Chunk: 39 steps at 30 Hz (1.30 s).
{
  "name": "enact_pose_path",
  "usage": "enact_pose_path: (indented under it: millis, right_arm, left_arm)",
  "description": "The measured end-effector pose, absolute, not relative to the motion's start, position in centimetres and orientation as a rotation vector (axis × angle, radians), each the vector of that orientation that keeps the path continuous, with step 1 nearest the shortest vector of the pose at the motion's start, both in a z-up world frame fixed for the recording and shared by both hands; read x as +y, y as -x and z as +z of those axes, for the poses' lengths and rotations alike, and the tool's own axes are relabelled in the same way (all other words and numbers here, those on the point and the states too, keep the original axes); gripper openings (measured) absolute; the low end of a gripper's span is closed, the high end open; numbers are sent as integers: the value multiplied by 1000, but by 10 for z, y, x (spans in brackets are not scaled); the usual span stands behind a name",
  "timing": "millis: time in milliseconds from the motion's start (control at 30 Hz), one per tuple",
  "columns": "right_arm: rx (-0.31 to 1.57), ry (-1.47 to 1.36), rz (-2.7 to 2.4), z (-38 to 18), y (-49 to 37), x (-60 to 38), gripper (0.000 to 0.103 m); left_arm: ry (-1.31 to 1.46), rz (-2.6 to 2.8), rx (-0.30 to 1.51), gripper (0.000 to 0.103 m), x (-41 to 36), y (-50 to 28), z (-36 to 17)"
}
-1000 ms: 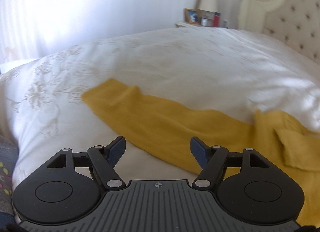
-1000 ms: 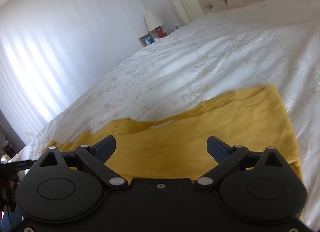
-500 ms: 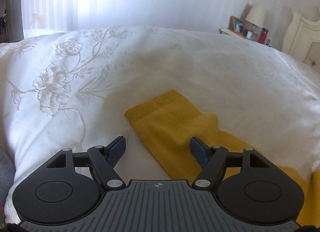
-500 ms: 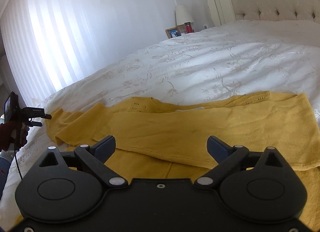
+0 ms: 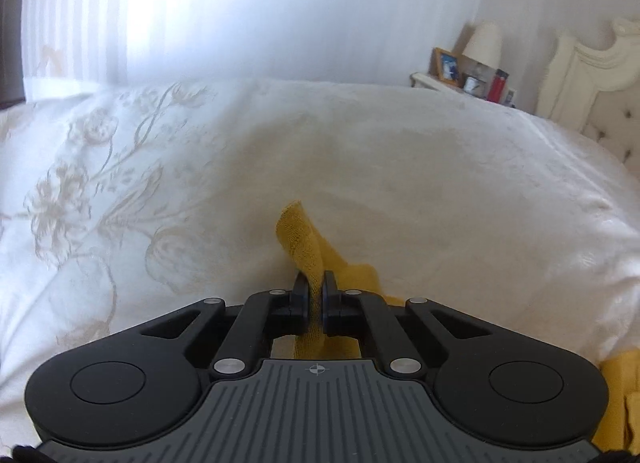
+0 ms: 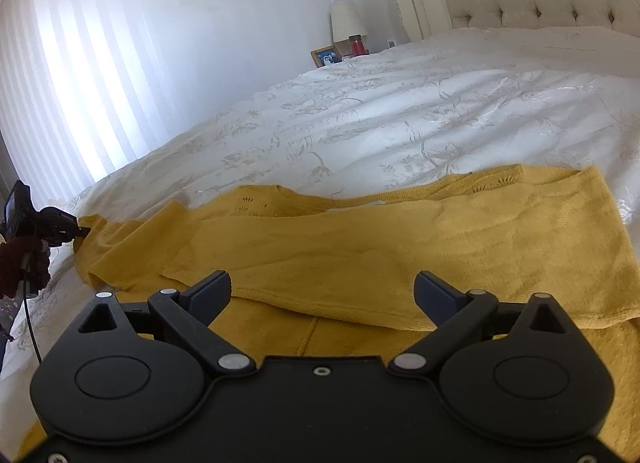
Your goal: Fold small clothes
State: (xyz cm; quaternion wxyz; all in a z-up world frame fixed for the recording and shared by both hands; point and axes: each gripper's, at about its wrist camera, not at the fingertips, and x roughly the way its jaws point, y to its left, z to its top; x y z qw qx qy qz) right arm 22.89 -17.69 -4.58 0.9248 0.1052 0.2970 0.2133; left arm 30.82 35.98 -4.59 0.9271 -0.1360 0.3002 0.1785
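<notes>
Left tongs (image 5: 315,283) pinch sleeve cuff (image 5: 298,235); bedspread (image 5: 440,191) beyond.

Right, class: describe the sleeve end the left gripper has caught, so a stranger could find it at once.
On the white flowered bedspread lies a mustard-yellow knit top. Its long sleeve runs out toward the window side, and the ribbed cuff stands up, pinched in the left gripper. It is the only lifted part.

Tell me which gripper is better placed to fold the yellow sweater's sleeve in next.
Left. The left gripper has just closed on the sleeve cuff; the right gripper hangs open over the sweater, gripping nothing.
</notes>
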Motion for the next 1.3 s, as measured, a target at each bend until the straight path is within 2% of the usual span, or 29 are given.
enact_pose_path:
  millis: [333, 500, 667, 800, 1000, 1067, 1133, 1200, 1300]
  right_arm:
    - [611, -251, 391, -32, -231, -195, 99]
    - [610, -329, 336, -20, -236, -221, 99]
    - [586, -357, 255, -14, -238, -246, 99]
    - [566, -396, 194, -11, -242, -268, 99]
    - [580, -473, 88, -16, -250, -300, 99]
    - [593, -492, 56, -20, -254, -309, 99]
    - [599, -508, 23, -23, -256, -317, 99]
    - [607, -524, -15, -27, -258, -326, 99]
    - [615, -551, -61, -32, -258, -337, 99]
  left_arm:
    - [162, 76, 404, 6, 217, -274, 101]
    - [115, -111, 323, 6, 121, -273, 140]
    - [145, -277, 353, 6, 38, -296, 123]
    - [241, -350, 419, 6, -8, -321, 81]
    - [228, -426, 503, 7, -63, -318, 25]
    - [206, -451, 548, 11, -77, -321, 10]
    - [173, -474, 583, 37, -86, -322, 3]
    - [162, -490, 584, 41, -86, -318, -1]
    - [130, -503, 569, 53, -80, -306, 2]
